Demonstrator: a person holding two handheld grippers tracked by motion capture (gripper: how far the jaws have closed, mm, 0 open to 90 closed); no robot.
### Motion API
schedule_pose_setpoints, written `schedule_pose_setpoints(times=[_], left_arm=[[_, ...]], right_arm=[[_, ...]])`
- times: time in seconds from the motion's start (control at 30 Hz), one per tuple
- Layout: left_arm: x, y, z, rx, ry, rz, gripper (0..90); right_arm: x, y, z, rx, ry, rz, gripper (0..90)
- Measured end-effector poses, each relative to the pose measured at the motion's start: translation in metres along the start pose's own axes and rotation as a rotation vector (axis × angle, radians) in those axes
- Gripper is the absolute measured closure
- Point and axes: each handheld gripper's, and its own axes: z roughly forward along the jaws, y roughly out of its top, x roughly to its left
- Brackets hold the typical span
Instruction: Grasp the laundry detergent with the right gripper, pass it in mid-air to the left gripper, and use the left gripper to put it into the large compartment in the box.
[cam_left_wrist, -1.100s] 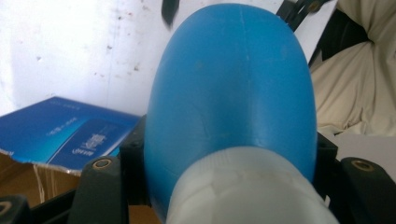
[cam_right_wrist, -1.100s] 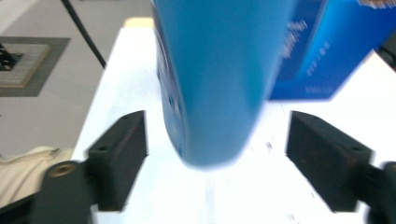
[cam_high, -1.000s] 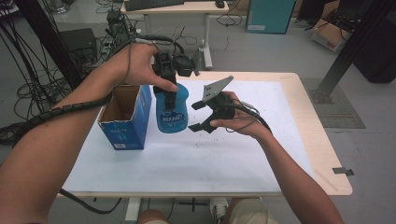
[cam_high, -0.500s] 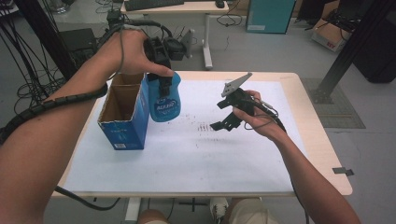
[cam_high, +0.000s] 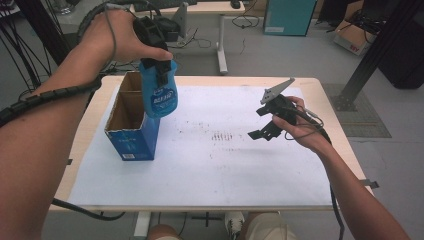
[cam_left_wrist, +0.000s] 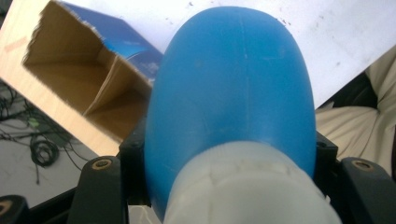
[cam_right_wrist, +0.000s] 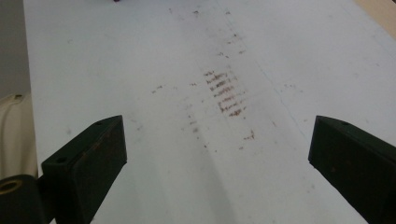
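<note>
Presently clamped in the left gripper (cam_high: 159, 70): the blue bottle (cam_high: 160, 97), jaws shut hard on its shoulder just below the white cap (cam_left_wrist: 247, 191). Hanging clear of the table (cam_high: 225, 200) at upper left of the high view, just over the right-hand rim of the open cardboard box (cam_high: 131, 140), apparently touching neither.

Judged as the carry toward the box. To do it well: slide the bottle a little further toward the left of the frame until the base sits squarely over one compartment, not over the rim or the cardboard divider (cam_left_wrist: 105, 88). Then lower straight down, no swing, no tilt. Pick the compartment before descending; from the left gripper view the near one looks the easier reach. Loosen nothing until the base rests on the box floor, since a release from height could tip the light box. Watch the box's right wall, closest to the bottle's side.

Right gripper (cam_high: 265, 127) at centre right of the high view, well apart from the box, above the stained white sheet (cam_right_wrist: 224, 93). Jaws spread wide, just been opening, nothing between them. Best left there, or brought over to steady the box if it shifts.

Long axis of the bottle: close to vertical. Cap end up, in the jaws; rounded base down, toward the box. Printed label facing the lower edge of the high view. In the left gripper view, base (cam_left_wrist: 233, 79) pointing away from the camera.
</note>
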Motion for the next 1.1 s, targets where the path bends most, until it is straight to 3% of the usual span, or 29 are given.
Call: schedule_pose_setpoints(times=[0.3, 0.67, 0.77, 0.8, 0.93, 1.1], left_arm=[[0.023, -0.022, -0.019, -0.046, -0.026, -0.171, 37.9], [0.048, -0.044, -0.035, -0.08, -0.016, -0.357, 37.9], [0.054, -0.049, -0.037, -0.092, -0.007, -0.389, 37.9], [0.055, -0.051, -0.038, -0.101, -0.016, -0.419, 37.9], [0.062, -0.057, -0.038, -0.115, -0.025, -0.477, 37.9], [0.07, -0.061, -0.036, -0.116, -0.021, -0.531, 37.9]], right_arm=[[0.0, -0.017, -0.012, 0.022, -0.026, 0.037, 4.6], [0.0, -0.026, -0.026, 0.018, -0.044, 0.03, 4.7], [0.0, -0.028, -0.028, 0.018, -0.05, 0.033, 4.8], [0.0, -0.028, -0.028, 0.018, -0.05, 0.033, 4.8], [0.001, -0.029, -0.029, 0.015, -0.055, 0.04, 4.8], [0.001, -0.032, -0.029, 0.019, -0.056, 0.035, 4.8]])
